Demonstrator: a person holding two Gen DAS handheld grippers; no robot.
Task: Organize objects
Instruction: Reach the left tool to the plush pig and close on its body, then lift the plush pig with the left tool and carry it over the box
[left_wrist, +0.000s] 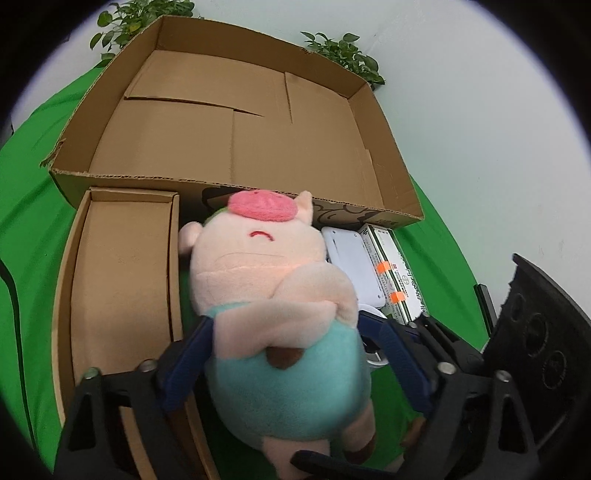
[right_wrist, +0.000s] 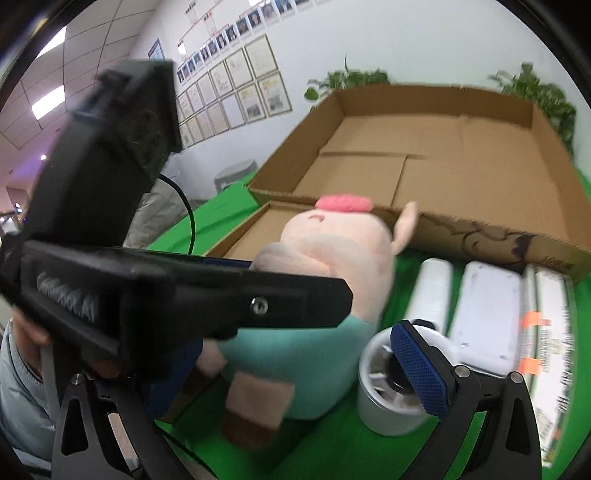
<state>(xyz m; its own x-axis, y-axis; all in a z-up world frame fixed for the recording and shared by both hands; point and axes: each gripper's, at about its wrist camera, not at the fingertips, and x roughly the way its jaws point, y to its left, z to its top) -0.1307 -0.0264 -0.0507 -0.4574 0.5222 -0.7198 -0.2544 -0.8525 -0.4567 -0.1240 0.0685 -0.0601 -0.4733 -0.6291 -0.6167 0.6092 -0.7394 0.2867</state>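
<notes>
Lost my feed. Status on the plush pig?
Left gripper straddling plush pig, pads at its sides, grip unconfirmed. Right gripper open beside it. Large cardboard box behind, empty. Path clear.

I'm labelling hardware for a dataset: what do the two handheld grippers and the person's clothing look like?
Both the left gripper and the right gripper have black angular frames with silver bolts and blue textured pads. The left gripper's side carries pale embossed lettering, and a black cable runs behind it. The person's sleeve is light grey, quilted.
</notes>
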